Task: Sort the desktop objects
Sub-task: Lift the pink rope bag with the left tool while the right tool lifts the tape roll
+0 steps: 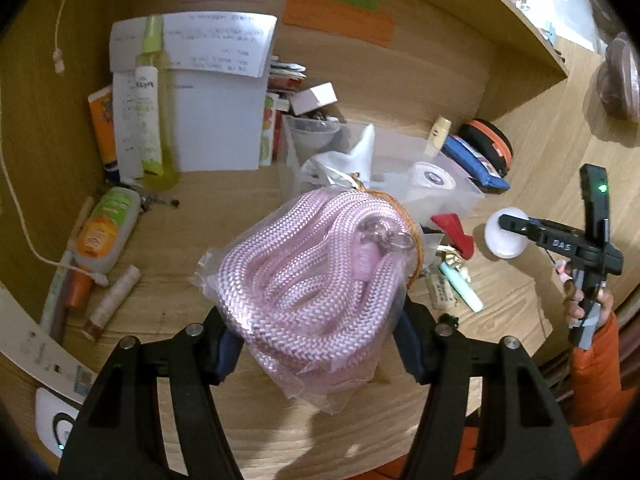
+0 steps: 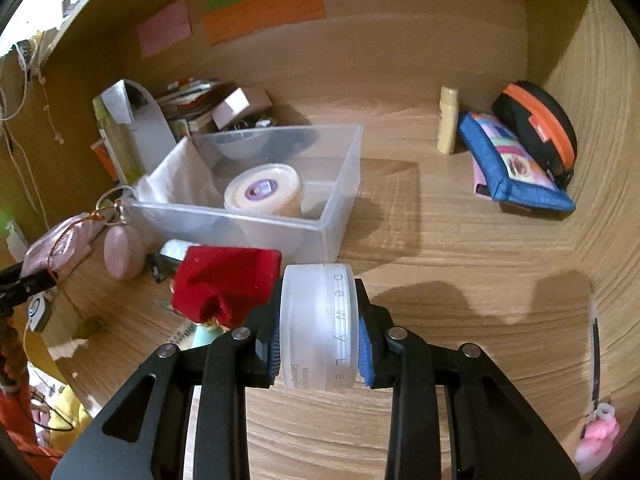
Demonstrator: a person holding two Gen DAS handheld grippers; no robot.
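My left gripper [image 1: 320, 344] is shut on a clear bag of coiled pink rope [image 1: 316, 264], held above the wooden desk. My right gripper [image 2: 318, 344] is shut on a round frosted white jar [image 2: 318, 326], held on its edge; the jar also shows in the left wrist view [image 1: 505, 233] at the right. A clear plastic bin [image 2: 256, 216] stands ahead of the right gripper with a round cream tub [image 2: 262, 194] and white cloth inside. The bin also shows behind the rope bag [image 1: 460, 192]. A red cloth item [image 2: 224, 284] lies left of the jar.
A blue pouch [image 2: 516, 168], a black-and-orange case [image 2: 536, 128] and a small cream bottle [image 2: 448, 120] sit at the back right. Papers, tubes and bottles [image 1: 108, 232] crowd the left. A pink round case [image 2: 122, 252] lies left of the bin. Coloured notes are stuck on the back wall.
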